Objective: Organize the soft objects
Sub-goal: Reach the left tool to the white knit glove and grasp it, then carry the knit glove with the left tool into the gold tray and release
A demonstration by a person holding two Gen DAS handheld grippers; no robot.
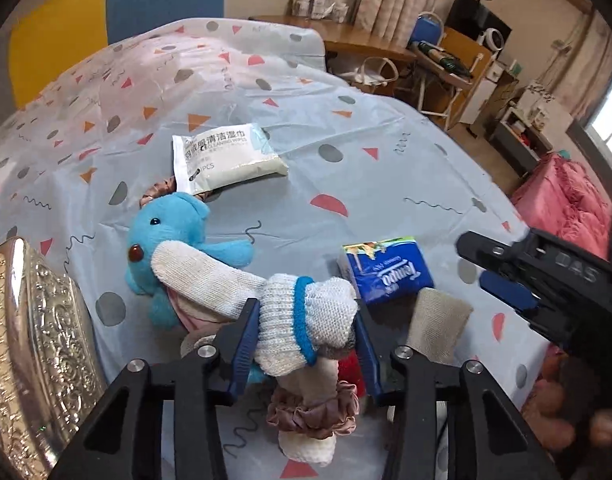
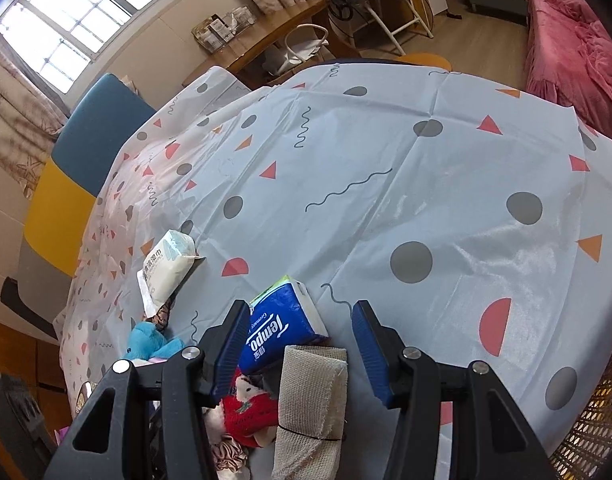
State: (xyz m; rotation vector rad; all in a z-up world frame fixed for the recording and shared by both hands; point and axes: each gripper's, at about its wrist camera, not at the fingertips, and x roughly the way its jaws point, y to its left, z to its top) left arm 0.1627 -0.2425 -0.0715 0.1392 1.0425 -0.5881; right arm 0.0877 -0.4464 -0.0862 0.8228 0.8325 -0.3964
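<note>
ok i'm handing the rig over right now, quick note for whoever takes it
Left gripper: shut on the white knit glove, lifted over the pile.
Right gripper: open, empty, over the beige bandage roll, with the Tempo tissue pack just ahead.
Also loose on the tablecloth: blue plush elephant, wipes pack, brown scrunchie, red plush.
Silver embossed container sits at far left.
Done: nothing visibly sorted. Left: place the glove, then the rest.

Bright daylight, from the window (image 2: 72, 28), blown out white. Soft sheen on the tablecloth (image 2: 486, 240); glare on the silver tray (image 1: 38, 344). Shadows faint. Centre sharp; strong fisheye bending, dark vignette at corners, edges slightly blurred.
</note>
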